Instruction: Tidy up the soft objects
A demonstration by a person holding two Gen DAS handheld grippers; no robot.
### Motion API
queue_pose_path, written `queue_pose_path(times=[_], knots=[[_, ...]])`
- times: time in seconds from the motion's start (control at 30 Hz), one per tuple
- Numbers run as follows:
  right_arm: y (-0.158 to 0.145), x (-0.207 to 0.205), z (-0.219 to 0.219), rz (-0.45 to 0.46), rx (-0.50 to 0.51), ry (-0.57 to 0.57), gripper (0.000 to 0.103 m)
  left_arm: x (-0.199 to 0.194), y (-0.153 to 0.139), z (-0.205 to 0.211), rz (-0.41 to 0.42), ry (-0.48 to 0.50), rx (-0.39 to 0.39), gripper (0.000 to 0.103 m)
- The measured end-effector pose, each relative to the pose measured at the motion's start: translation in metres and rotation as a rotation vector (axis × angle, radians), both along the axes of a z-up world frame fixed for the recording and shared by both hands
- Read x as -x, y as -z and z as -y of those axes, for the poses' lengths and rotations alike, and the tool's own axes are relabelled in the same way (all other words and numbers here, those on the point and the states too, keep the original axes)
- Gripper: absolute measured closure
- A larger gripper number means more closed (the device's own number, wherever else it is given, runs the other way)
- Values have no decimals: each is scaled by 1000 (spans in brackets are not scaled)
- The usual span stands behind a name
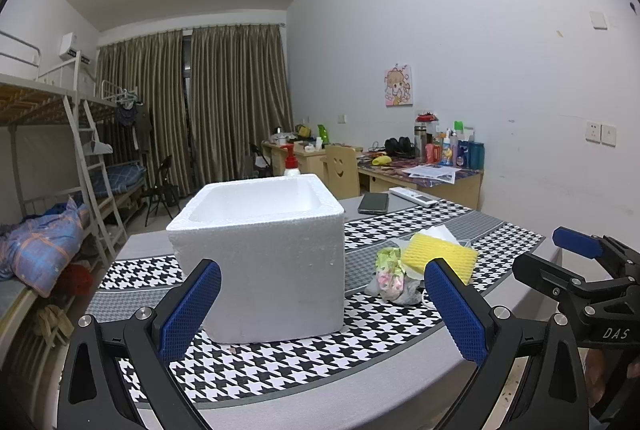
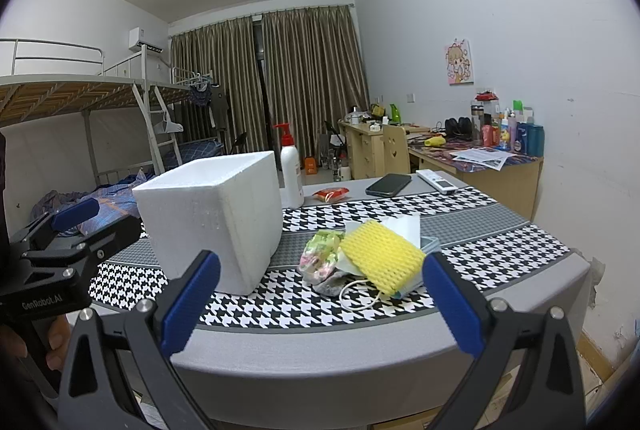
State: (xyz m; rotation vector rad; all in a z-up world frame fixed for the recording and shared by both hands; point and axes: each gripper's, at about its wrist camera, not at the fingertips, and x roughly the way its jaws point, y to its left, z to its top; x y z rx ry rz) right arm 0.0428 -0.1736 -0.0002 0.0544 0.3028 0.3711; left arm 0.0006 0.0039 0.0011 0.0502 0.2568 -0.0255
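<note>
A white foam box (image 1: 264,250) stands open-topped on the houndstooth table mat; it also shows in the right wrist view (image 2: 212,213). Right of it lies a pile of soft things: a yellow foam net sleeve (image 1: 440,256) (image 2: 382,256), a floral crumpled cloth (image 1: 390,272) (image 2: 320,254), white tissue (image 2: 404,226), a face mask with a white ear loop (image 2: 360,296). My left gripper (image 1: 324,308) is open and empty, in front of the box. My right gripper (image 2: 322,304) is open and empty, in front of the pile.
A white pump bottle (image 2: 291,169), a red snack packet (image 2: 331,194), a black phone (image 2: 389,185) and a white remote (image 2: 436,181) lie on the far part of the table (image 2: 320,350). Bunk beds stand left, cluttered desks right.
</note>
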Motion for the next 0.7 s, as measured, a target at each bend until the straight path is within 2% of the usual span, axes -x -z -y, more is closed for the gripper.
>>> queue_pose_path(times=[0.43, 0.7], knots=[[0, -5, 1, -6, 3, 8, 1, -7, -1, 4, -1, 15, 1, 1], [1, -16, 7, -25, 16, 37, 1, -21, -3, 13, -18, 58, -8, 1]])
